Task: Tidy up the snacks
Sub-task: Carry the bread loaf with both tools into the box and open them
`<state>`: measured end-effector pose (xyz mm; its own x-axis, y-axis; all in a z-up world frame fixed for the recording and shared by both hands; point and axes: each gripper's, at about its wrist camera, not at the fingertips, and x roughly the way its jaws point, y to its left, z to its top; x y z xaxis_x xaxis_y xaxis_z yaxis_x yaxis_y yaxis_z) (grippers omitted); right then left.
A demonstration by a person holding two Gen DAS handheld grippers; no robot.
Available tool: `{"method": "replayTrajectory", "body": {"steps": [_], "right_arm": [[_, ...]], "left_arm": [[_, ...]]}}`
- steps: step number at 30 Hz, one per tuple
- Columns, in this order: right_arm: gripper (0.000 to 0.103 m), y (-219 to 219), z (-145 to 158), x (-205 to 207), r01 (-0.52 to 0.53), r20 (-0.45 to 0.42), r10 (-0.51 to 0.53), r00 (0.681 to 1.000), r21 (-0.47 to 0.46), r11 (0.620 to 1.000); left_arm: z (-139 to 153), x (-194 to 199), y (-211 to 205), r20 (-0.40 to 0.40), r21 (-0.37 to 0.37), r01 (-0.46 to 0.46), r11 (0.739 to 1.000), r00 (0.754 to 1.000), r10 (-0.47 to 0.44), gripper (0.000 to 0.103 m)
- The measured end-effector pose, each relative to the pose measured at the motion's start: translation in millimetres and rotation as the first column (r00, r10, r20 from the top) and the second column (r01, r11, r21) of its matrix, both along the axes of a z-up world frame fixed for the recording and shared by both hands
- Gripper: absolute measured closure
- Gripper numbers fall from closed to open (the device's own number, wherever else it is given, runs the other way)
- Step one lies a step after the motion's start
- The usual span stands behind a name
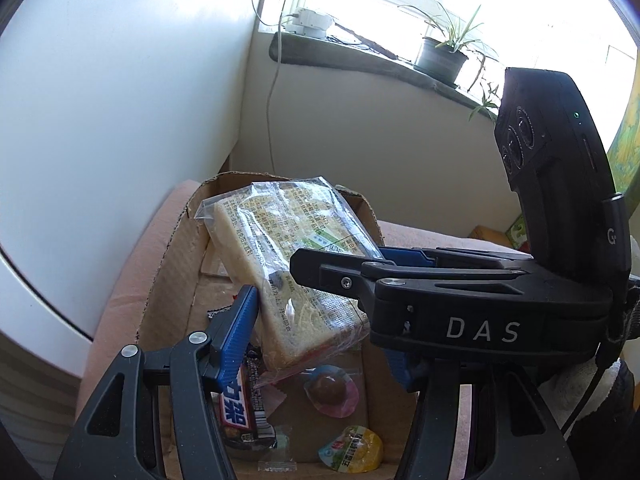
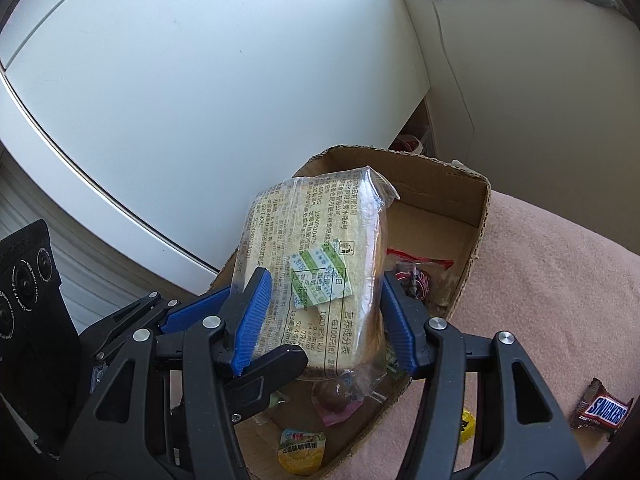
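Note:
A clear-wrapped pack of sliced bread [image 1: 280,240] [image 2: 320,240] hangs tilted over an open cardboard box [image 1: 168,240] [image 2: 440,192]. My right gripper [image 2: 326,280] is shut on it, a blue pad pressing each side. My left gripper [image 1: 320,320] is shut on the lower end of the same pack, and its right finger is partly hidden behind the right gripper [image 1: 360,264], which crosses in from the right. On the box floor lie a chocolate bar [image 1: 240,412], a pink jelly cup [image 1: 332,390] [image 2: 336,400] and a yellow jelly cup [image 1: 352,450] [image 2: 300,452].
The box sits on a pink blanket [image 2: 540,280], where a Snickers bar [image 2: 602,410] and a yellow wrapper [image 2: 468,424] lie to its right. A white cabinet [image 2: 200,80] stands close behind the box. A potted plant [image 1: 440,56] is on the windowsill.

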<state>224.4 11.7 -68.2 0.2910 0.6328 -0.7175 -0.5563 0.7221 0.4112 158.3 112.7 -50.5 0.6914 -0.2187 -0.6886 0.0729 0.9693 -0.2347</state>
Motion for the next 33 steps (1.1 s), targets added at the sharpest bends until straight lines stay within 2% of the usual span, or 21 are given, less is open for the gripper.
{"method": "replayTrajectory", "body": {"steps": [13,22,33], "right_arm": [[0.043,14,-12,21,0.017,-0.021,-0.017,1.0,-0.03,0.999],[0.041,5,3,15,0.028,0.035,-0.026,0.999,-0.04,0.999],[0.037,-33,21,-4,0.061,0.077,-0.058,0.995,-0.033,0.998]], "left_arm": [[-4,15,2,-0.027,0.022,-0.026,0.999,0.999,0.027,0.045],[5,2,1,-0.005,0.045,-0.049,0.998,0.999,0.05,0.045],[16,-17,-15,0.02,0.064,-0.04,0.997,0.999,0.039,0.045]]}}
